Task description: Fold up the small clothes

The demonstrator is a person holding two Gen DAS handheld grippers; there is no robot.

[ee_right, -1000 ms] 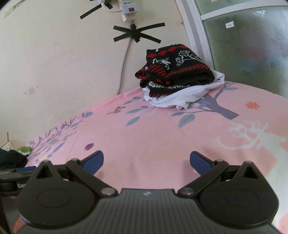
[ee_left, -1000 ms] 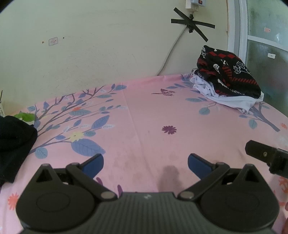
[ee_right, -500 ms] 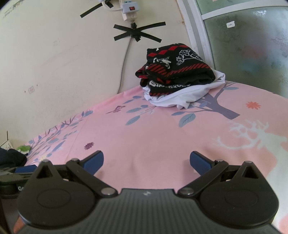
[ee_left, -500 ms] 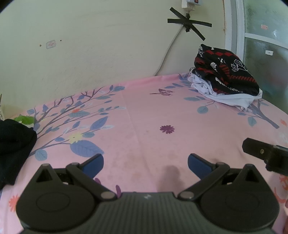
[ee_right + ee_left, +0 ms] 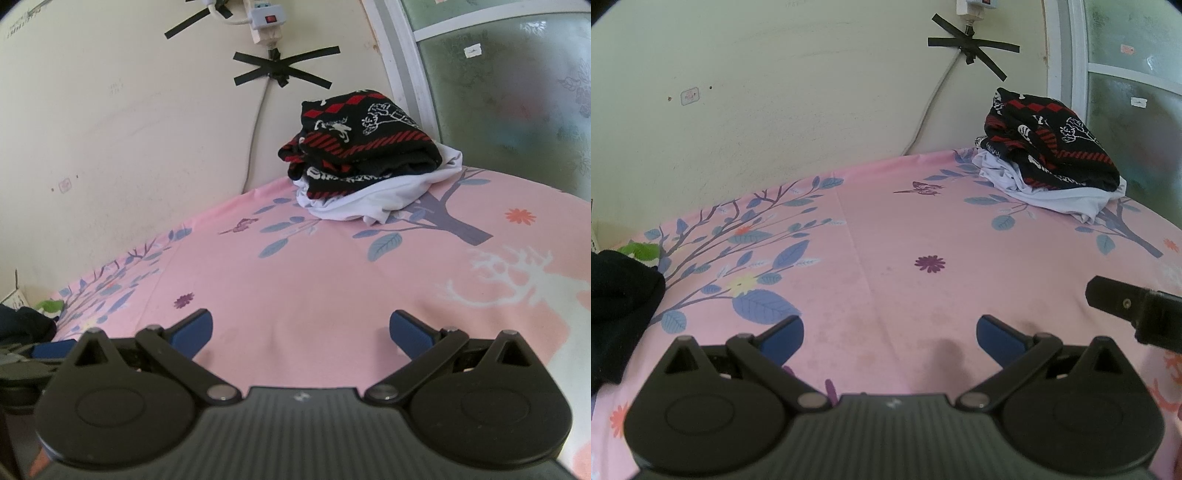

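Note:
A stack of folded clothes (image 5: pixel 1049 155) lies at the far right of the pink flowered sheet (image 5: pixel 886 236): a black and red patterned piece on top of a white one (image 5: pixel 1067 201). It also shows in the right wrist view (image 5: pixel 358 147). A black garment (image 5: pixel 617 310) lies bunched at the left edge, and shows small in the right wrist view (image 5: pixel 22 325). My left gripper (image 5: pixel 890 336) is open and empty, low over the sheet. My right gripper (image 5: pixel 301 332) is open and empty over the sheet, well short of the stack.
A cream wall (image 5: pixel 775 92) backs the bed, with a power strip (image 5: pixel 267 20) and a cable taped on with black crosses. A frosted window (image 5: pixel 517 92) stands at the right. A small green thing (image 5: pixel 639 249) lies by the black garment. The right gripper's body (image 5: pixel 1137 310) shows at the left view's right edge.
Both grippers have drifted only slightly; the views shifted a little. Both stay open and empty, and the clothes have not moved.

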